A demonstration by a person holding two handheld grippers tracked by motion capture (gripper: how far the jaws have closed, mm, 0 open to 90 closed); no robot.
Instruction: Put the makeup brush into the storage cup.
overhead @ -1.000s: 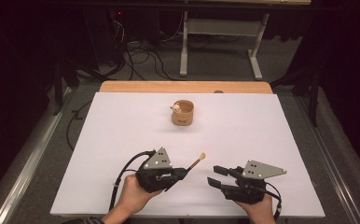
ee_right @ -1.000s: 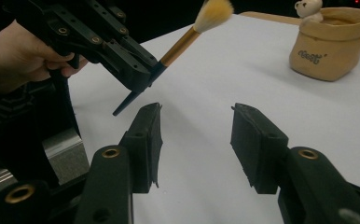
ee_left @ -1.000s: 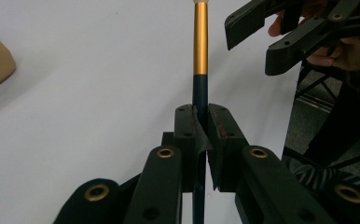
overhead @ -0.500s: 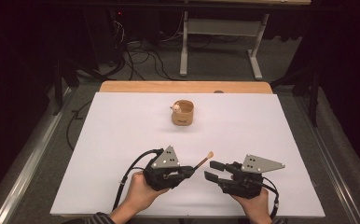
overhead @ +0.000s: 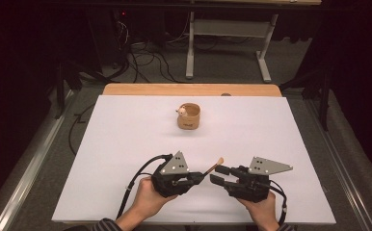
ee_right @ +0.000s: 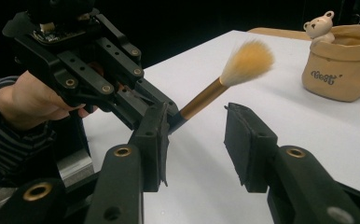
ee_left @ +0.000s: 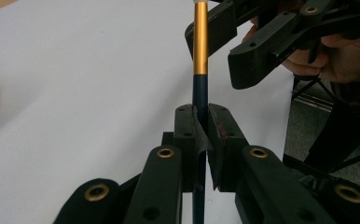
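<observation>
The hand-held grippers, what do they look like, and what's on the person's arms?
Both the left hand-held gripper and the right hand-held gripper are black, with linkage jaws studded with brass-coloured rivets. Each carries a grey three-cornered plate with dark dots and trails a black cable. The sleeves are dark with thin stripes.

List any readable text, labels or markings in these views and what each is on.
"Best": dark script on the front of the tan pouch, legible in the right gripper view; a small mark after it is too small to read.
In the high view the same print on the pouch is too blurred to read.
No text on the brush or the grippers.
</observation>
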